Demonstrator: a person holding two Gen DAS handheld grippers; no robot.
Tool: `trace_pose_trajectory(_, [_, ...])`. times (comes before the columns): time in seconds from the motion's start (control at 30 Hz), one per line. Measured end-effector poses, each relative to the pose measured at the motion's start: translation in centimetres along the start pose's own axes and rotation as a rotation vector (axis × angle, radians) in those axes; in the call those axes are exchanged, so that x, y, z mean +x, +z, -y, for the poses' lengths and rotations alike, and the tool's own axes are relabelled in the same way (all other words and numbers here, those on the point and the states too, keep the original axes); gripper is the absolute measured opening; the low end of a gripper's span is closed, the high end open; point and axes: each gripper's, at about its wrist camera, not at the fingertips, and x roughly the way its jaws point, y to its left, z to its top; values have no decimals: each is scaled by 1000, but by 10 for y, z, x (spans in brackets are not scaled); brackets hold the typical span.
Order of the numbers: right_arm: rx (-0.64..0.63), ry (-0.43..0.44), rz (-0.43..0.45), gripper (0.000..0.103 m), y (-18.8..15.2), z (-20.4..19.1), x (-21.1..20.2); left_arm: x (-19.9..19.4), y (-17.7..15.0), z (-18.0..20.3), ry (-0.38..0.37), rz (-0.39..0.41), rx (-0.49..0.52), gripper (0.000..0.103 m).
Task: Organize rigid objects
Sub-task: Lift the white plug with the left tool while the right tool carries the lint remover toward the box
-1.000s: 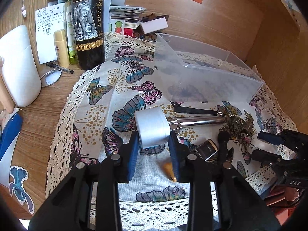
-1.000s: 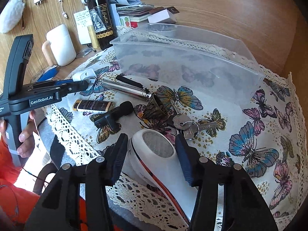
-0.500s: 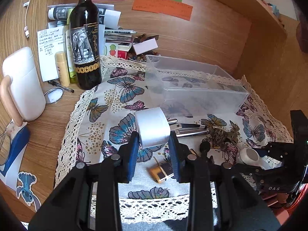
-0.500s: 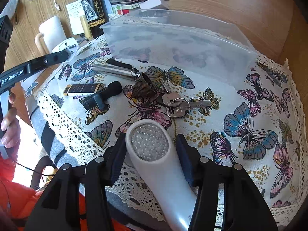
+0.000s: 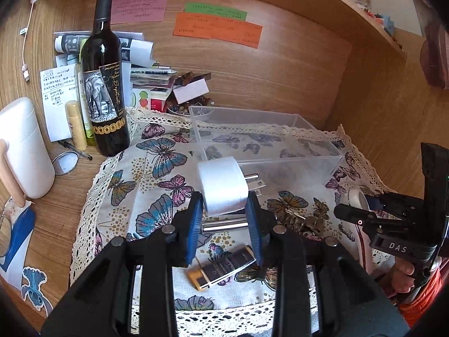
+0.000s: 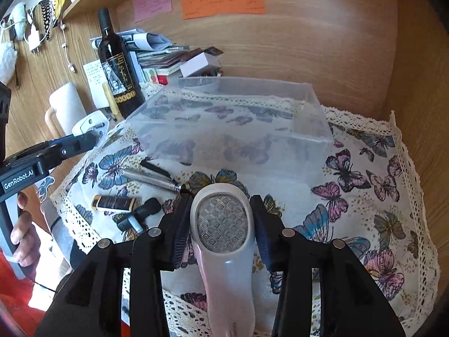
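Note:
My left gripper (image 5: 224, 207) is shut on a white plug adapter (image 5: 221, 185), held in the air above the butterfly cloth, just short of the clear plastic box (image 5: 263, 137). The adapter also shows in the right wrist view (image 6: 89, 125). My right gripper (image 6: 221, 219) is shut on a white lint shaver (image 6: 224, 241), lifted above the cloth in front of the clear box (image 6: 230, 123). On the cloth lie a metal flashlight (image 6: 151, 179), a black-and-gold lighter (image 6: 115, 203), a small black device (image 6: 140, 213) and a brown ornament (image 5: 303, 216).
A wine bottle (image 5: 105, 84), a white mug (image 5: 23, 151), a yellow tube (image 5: 75, 126), a pen and a small mirror (image 5: 64, 163) stand left of the cloth. Papers and boxes are piled behind the clear box. Wooden walls close the back and right.
Both grippers have risen with their objects. The adapter now sits higher and nearer the box; the shaver has lifted off the cloth and moved toward the box.

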Motion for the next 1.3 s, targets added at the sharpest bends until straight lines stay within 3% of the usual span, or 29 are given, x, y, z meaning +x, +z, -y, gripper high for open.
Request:
trace_pose_trajectory(0.17, [0, -25, 70, 39, 15, 1, -12, 0, 8, 8, -15, 17, 9, 31])
trace_pose_trajectory(0.47, [47, -73, 192, 39, 6, 10, -46, 0, 14, 13, -30, 32, 10, 31])
trace_pose_trajectory(0.7, [59, -112, 209, 39, -5, 14, -60, 3, 12, 16, -42, 22, 10, 31])
trace_pose_trajectory(0.97, [89, -85, 134, 35, -20, 19, -38, -1, 12, 18, -39, 31, 18, 31])
trace_pose_trajectory(1.3, [20, -108, 265, 34, 21, 9, -62, 9, 29, 23, -41, 18, 35, 31])
